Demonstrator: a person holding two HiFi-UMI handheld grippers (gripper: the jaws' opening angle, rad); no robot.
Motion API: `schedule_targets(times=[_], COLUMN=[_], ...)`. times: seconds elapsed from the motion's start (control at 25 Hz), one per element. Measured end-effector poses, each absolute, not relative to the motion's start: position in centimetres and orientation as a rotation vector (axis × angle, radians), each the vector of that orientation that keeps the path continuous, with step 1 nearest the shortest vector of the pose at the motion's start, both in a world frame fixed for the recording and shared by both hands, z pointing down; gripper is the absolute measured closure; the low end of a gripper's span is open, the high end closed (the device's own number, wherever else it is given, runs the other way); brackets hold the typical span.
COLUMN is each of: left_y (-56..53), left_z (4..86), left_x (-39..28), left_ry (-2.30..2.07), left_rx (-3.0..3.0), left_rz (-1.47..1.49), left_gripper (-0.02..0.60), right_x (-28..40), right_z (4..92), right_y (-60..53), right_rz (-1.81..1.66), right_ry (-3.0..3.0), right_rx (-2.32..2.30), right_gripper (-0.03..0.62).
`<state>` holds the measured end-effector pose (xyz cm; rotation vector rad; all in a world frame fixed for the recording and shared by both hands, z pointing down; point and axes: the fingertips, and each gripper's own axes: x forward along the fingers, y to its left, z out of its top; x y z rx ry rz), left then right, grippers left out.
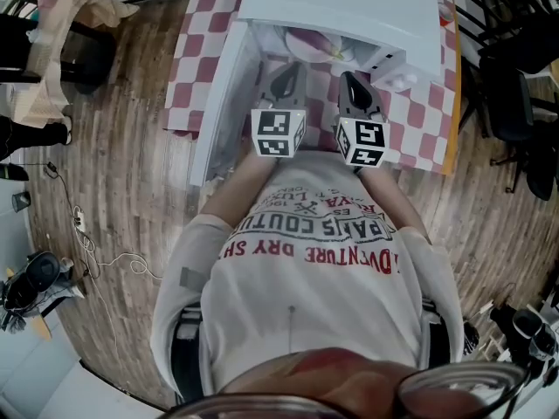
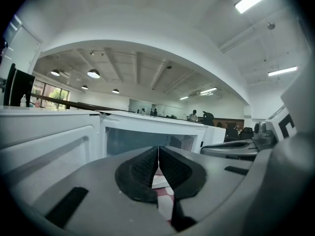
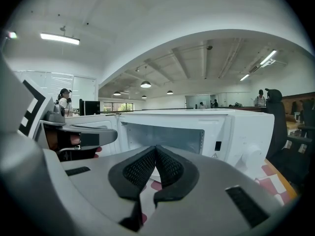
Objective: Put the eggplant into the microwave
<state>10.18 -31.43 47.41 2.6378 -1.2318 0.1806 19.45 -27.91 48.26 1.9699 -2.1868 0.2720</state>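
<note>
Left hand-held gripper (image 2: 158,154) and right hand-held gripper (image 3: 155,151), both clenched empty, face the open microwave (image 1: 349,7); shirt (image 1: 323,304) reads "ADVENTURE DRY".

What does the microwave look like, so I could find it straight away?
Look for the table with the red-and-white checked cloth on the wooden floor. On it sits the microwave, a big white box whose door hangs open at the left. It is the only box on that cloth, and the left claw and right claw, both shut, point at its open front.
</note>
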Motion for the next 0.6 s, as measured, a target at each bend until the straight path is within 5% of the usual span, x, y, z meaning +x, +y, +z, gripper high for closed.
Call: schedule_targets(times=[0.6], left_y=[-32.6], left_z=[48.7], left_x=[10.9], left_ry=[-1.188], left_rx=[2.598], left_rz=[0.171], left_gripper=[0.554], right_x=[19.5], right_z=[48.8], right_y=[-29.2], right_rz=[0.266], right_ry=[-2.178], right_rx=[1.94], right_gripper=[0.568])
